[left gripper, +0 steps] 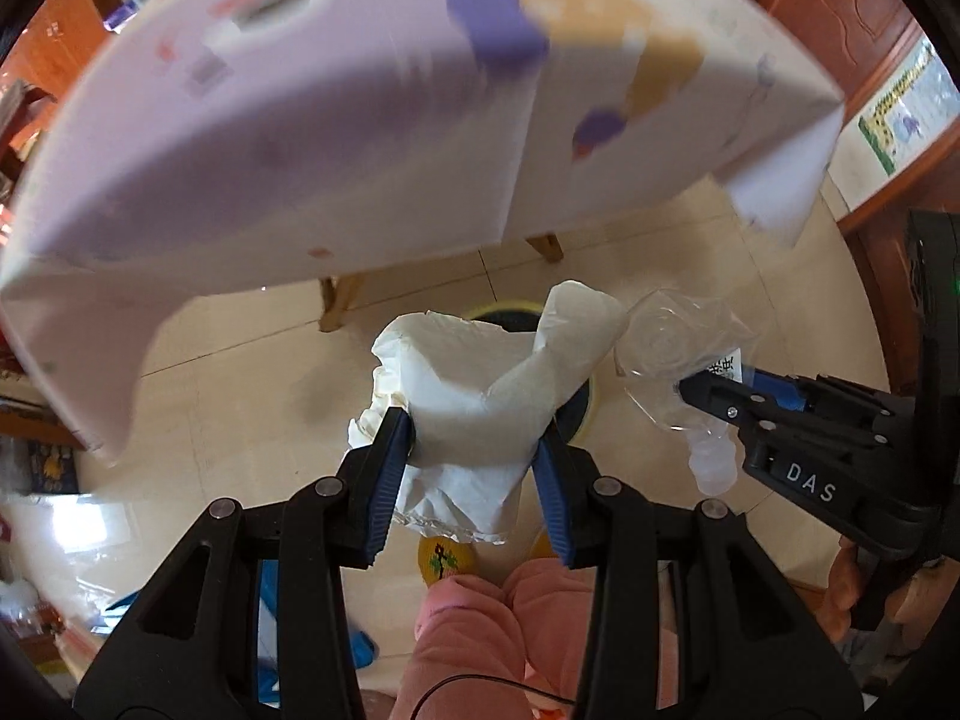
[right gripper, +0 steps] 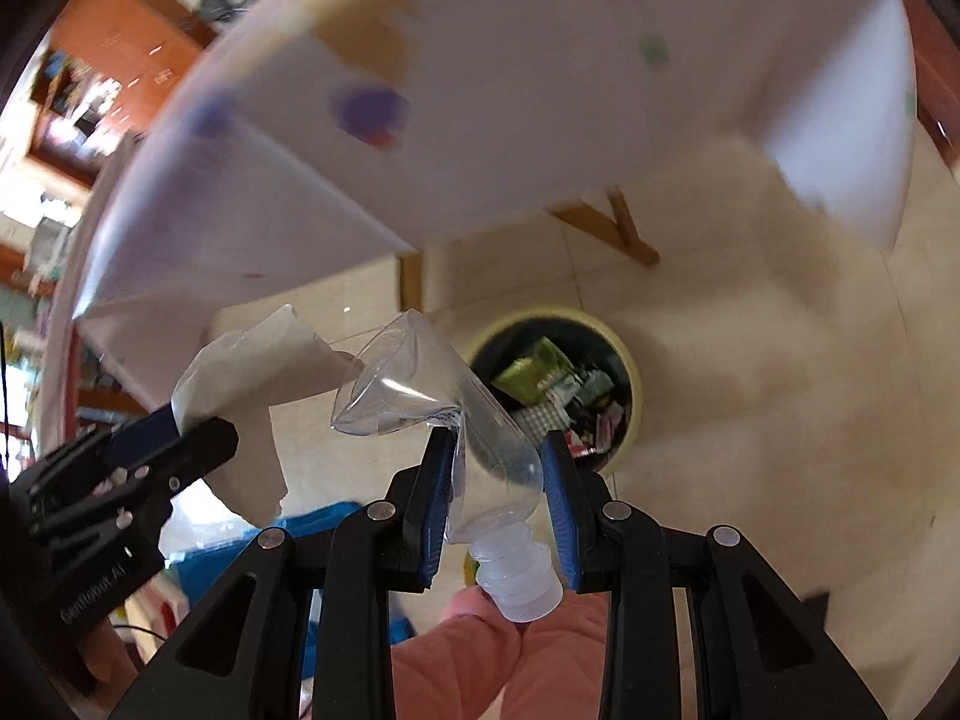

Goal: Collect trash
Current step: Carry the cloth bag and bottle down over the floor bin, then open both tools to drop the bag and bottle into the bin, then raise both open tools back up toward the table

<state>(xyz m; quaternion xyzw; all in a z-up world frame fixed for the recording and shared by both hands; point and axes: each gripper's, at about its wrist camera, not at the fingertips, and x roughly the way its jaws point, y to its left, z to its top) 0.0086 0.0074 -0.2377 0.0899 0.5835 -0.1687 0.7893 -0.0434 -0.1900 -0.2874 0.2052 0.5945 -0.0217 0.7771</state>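
Your left tool pinched a crumpled white tissue while your right tool squeezed a crushed clear plastic bottle, cap toward you, both held in the air above the floor, near a yellow-rimmed bin already holding scraps.

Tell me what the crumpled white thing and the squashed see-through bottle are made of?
The crumpled white sheet in the left claw looks like soft matte tissue paper: it creases and frays. The squashed clear bottle in the right claw looks like thin glossy plastic, see-through with shiny highlights.
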